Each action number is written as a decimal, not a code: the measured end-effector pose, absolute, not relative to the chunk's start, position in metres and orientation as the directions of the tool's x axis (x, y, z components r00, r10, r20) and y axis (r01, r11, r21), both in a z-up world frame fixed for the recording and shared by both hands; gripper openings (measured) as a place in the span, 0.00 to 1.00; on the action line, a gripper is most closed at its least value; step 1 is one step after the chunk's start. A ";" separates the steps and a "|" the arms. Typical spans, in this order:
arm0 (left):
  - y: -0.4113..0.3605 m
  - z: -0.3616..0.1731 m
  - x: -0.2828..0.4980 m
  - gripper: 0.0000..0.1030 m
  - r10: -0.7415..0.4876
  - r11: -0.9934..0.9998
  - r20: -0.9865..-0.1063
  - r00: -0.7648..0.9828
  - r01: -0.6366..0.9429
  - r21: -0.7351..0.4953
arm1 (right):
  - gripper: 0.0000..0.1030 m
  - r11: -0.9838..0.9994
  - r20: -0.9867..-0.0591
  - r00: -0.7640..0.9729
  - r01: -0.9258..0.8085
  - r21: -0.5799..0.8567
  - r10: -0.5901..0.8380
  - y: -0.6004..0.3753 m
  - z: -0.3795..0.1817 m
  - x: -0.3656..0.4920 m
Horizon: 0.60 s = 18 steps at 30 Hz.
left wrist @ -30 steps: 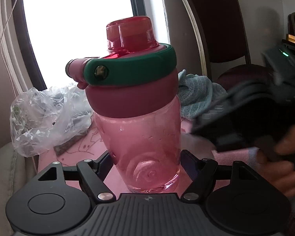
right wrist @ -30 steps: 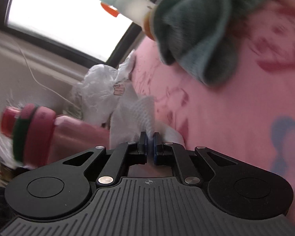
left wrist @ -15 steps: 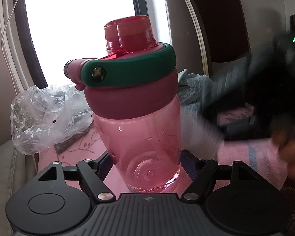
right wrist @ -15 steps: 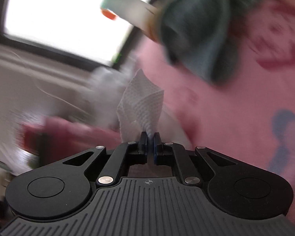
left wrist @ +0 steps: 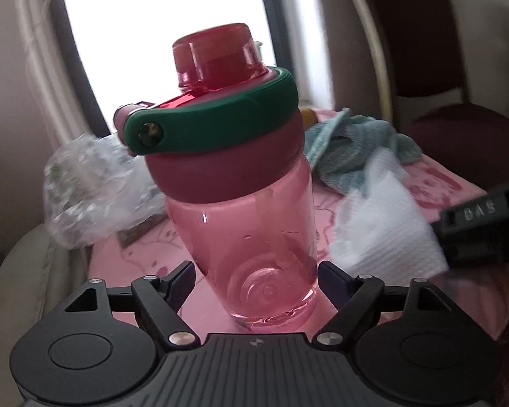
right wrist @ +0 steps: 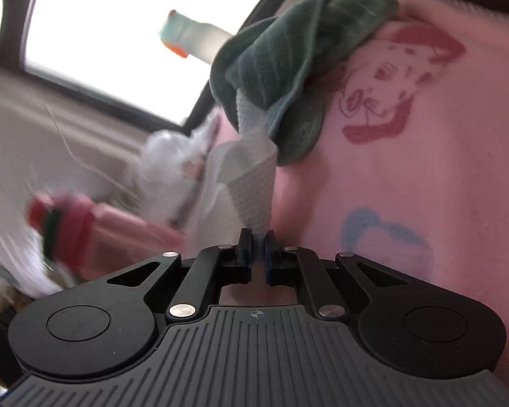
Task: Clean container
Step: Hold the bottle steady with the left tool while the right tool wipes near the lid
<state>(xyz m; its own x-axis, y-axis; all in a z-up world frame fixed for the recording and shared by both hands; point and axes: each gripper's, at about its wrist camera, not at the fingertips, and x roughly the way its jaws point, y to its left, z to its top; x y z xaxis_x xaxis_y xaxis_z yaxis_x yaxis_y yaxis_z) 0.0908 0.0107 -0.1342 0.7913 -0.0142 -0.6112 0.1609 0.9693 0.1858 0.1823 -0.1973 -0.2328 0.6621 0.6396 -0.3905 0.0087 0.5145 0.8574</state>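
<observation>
Left wrist view: left gripper (left wrist: 256,279) is holding the translucent pink plastic bottle with green-banded lid (left wrist: 241,183) near its base, jaws spread wide against its sides, bottle tilting above the pink printed cloth-covered surface (left wrist: 434,183). Right gripper (right wrist: 258,249) is pinching a white embossed paper towel (right wrist: 251,183), jaws nearly closed on it. Risk: the low grip is leaving the bottle top-heavy, so wiping pressure could be twisting it out of the jaws. The towel is also brushing the teal-green terry cloth (right wrist: 288,57) at the far edge and could snag. The bottle is sitting left of the right jaws, apart from the towel.
</observation>
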 end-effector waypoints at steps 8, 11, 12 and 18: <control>-0.018 -0.132 0.092 0.84 0.201 0.973 -0.583 0.787 -0.090 0.214 | 0.09 0.535 -0.389 0.662 -0.021 0.845 0.641 -0.204 -0.229 0.168; -0.026 -0.135 0.092 0.75 0.222 0.966 -0.570 0.791 -0.102 0.236 | 0.12 0.536 -0.384 0.665 -0.029 0.844 0.640 -0.204 -0.229 0.166; -0.025 -0.135 0.091 0.73 0.215 0.967 -0.567 0.795 -0.092 0.237 | 0.13 0.536 -0.382 0.667 -0.032 0.843 0.640 -0.205 -0.229 0.165; 0.003 -0.134 0.081 0.72 0.012 0.960 -0.573 0.819 0.152 0.236 | 0.22 0.568 -0.383 0.681 -0.058 0.821 0.624 -0.203 -0.225 0.158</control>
